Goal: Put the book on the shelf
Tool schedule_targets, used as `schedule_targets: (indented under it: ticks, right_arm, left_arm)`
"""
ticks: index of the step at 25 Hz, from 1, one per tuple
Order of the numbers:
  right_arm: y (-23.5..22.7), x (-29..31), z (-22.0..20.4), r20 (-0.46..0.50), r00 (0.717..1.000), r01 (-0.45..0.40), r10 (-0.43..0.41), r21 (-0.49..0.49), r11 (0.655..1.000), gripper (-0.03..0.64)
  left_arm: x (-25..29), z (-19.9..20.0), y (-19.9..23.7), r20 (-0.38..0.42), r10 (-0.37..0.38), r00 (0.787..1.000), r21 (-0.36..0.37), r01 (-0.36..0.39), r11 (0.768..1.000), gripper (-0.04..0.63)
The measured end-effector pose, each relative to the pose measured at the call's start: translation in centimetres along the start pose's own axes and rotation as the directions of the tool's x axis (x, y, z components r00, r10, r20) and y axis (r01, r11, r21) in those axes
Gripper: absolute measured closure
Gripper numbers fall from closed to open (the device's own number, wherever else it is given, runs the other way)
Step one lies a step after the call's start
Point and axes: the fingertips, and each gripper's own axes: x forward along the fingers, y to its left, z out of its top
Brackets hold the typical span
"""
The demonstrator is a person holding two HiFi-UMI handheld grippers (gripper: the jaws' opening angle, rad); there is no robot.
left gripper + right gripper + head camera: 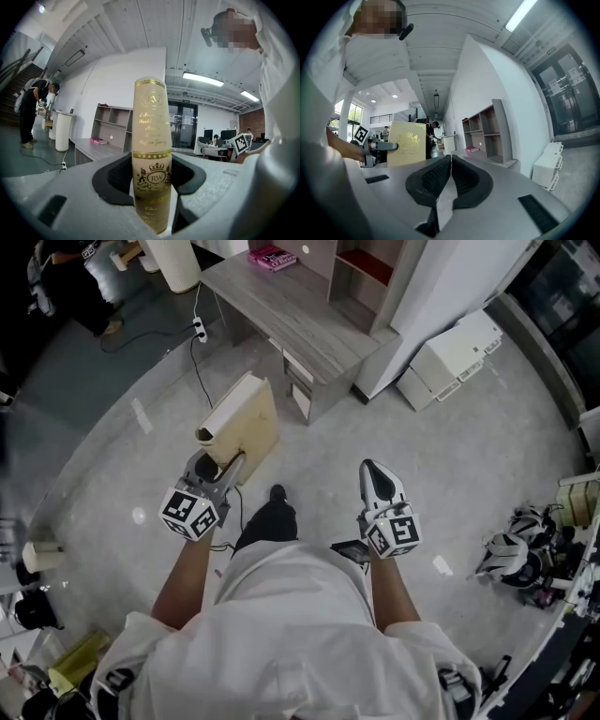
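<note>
A cream book with gold print stands upright over the grey floor, and my left gripper is shut on its spine end. In the left gripper view the gold-lettered spine fills the gap between the dark pads. My right gripper hangs at the right with its jaws shut and nothing in them. From the right gripper view the book's cover shows to the left. The grey shelf unit stands on a grey desk ahead, and its compartments look mostly bare.
A pink book lies on the desk beside the shelf. A white cabinet sits on the floor to the right, a white cylinder and a power strip to the left. A person stands far left. Gear clutters the right edge.
</note>
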Motion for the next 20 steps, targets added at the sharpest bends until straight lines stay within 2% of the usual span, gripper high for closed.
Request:
schedule_targets:
  ticks: [4,8,12,20]
  right_arm:
    - [-2.9,2.8,-0.5,-0.013,1.000,0.016,-0.016,-0.011,1.000,0.601]
    - [-6.1,7.1,-1.1,-0.033,0.998,0.051,-0.050,0.000,0.999,0.601]
    - [-9.1,13.7,-0.3,-0.039,0.996,0.083,-0.079,0.101,0.991,0.601]
    - [-12.8,26.4,3.4,-0.055,0.992,0.117,-0.112,0.099,0.988,0.601]
  left_arm:
    - [3.7,-0.9,2.5,0.011,0.000,1.000,-0.029,0.001,1.000,0.388]
    - [8.7,-1.5,5.4,-0.003,-0.034,0.999,-0.058,0.034,0.998,0.388]
    - [14.1,0.9,9.5,-0.005,-0.081,0.997,-0.083,0.080,0.993,0.388]
    - [23.8,5.9,18.0,-0.010,-0.204,0.979,-0.076,0.203,0.976,0.388]
